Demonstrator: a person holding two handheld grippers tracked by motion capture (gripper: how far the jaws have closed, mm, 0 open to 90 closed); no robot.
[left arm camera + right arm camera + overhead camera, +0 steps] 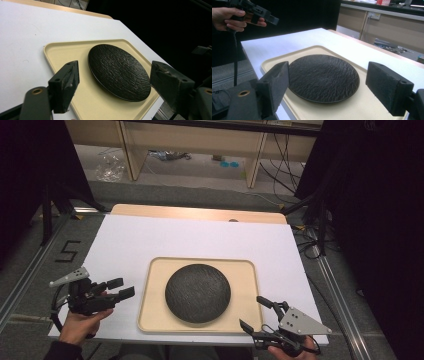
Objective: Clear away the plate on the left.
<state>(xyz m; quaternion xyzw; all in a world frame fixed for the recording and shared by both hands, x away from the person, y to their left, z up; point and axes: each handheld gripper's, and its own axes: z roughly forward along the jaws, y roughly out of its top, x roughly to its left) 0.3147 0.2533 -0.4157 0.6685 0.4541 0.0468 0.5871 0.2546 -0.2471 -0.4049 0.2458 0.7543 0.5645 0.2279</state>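
1. A round, black plate with a rough, rippled texture (198, 292) (119, 71) (323, 77) lay flat in the middle of a shallow, cream-coloured rectangular tray with rounded corners (150, 312) (65, 51) (352, 110); nothing else was in the tray.
2. The tray sat on a white sheet-covered tabletop (150, 237) (22, 37) (294, 41), toward the edge of it nearest the person, with a strip of pale wood table edge (200, 212) showing beyond the tray's far side.
3. The left gripper (121, 288) hung just left of the tray, held in the person's left hand (80, 324) (227, 15), its jaws spread wide and empty; in the left gripper view they framed the plate without touching it.
4. The right gripper (255, 312) was at the tray's near right corner, topped by a grey three-cornered plate (300, 321), its jaws likewise released and apart, with nothing between them.
5. Beyond the tray's far side lay grey floor, a pale wooden bench frame (195, 142), loose black cables (280, 170) and clear plastic wrapping (110, 167).
6. Dark curtains (380, 210) closed in the tray's left and right sides, and a black "5" (67, 251) marked the floor to the left.
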